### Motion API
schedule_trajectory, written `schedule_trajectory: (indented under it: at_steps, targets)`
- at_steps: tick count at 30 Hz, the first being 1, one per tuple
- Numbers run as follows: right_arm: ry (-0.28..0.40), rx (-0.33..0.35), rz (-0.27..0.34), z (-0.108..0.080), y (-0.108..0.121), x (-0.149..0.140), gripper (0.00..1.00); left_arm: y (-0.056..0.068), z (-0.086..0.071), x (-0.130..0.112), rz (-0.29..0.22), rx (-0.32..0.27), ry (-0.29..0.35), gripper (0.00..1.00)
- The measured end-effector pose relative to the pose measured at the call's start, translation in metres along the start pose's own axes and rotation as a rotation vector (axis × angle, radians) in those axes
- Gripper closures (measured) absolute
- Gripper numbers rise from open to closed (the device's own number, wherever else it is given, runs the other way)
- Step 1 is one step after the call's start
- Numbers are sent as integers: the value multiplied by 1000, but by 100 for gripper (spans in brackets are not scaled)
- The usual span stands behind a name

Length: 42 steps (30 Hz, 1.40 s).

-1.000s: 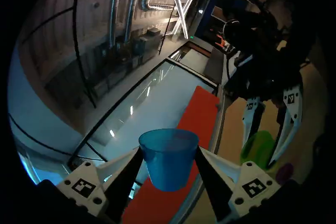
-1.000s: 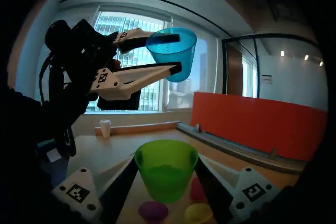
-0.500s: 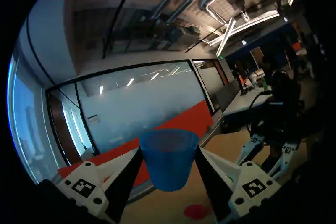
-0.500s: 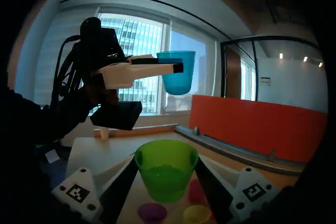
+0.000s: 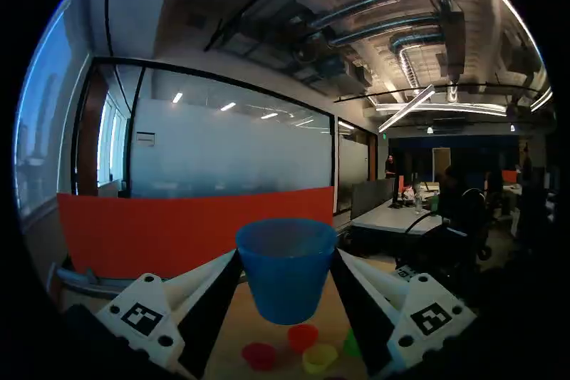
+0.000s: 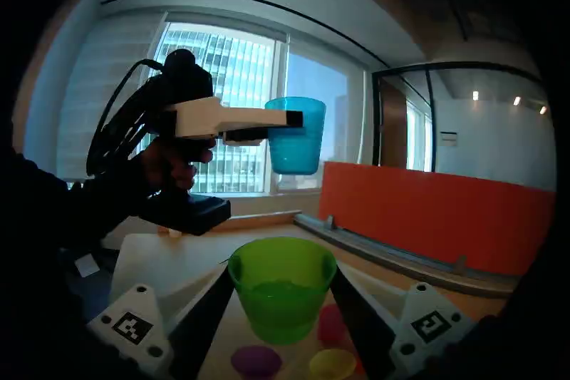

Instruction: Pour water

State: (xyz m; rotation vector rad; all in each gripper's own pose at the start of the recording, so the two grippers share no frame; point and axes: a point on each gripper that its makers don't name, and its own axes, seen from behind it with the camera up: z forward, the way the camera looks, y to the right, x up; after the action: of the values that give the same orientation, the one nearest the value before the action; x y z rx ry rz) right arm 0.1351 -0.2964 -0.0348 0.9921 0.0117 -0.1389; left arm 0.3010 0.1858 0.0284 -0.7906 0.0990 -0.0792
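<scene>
My left gripper is shut on a blue cup, held upright. In the right gripper view that same blue cup hangs high in the air, level, in the left gripper held by a hand. My right gripper is shut on a green cup with liquid in its lower part. The blue cup is above and beyond the green cup, apart from it.
Small coloured cups lie on the wooden table below: red, yellow, purple, pink. An orange partition runs along the table's far edge. Windows stand behind. A small white cup sits far back.
The left gripper has rotated back from a tilt to level, bringing the blue cup upright. The right gripper and green cup have stayed still.
</scene>
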Motion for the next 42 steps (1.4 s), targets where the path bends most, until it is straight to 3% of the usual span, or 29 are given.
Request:
schedule_trajectory:
  at_steps: [14,34,42]
  targets:
    - [-2,-13,5,-5,2,2,10,-9,-11,-16,20,22,-24,16]
    - [-16,-127,3,-53,41,-1,10,-21,-30,-66,5,56,-93,16]
    - [-15,-147,9,-63,50,0,10,-19,-28,-80,10,52,-120,16]
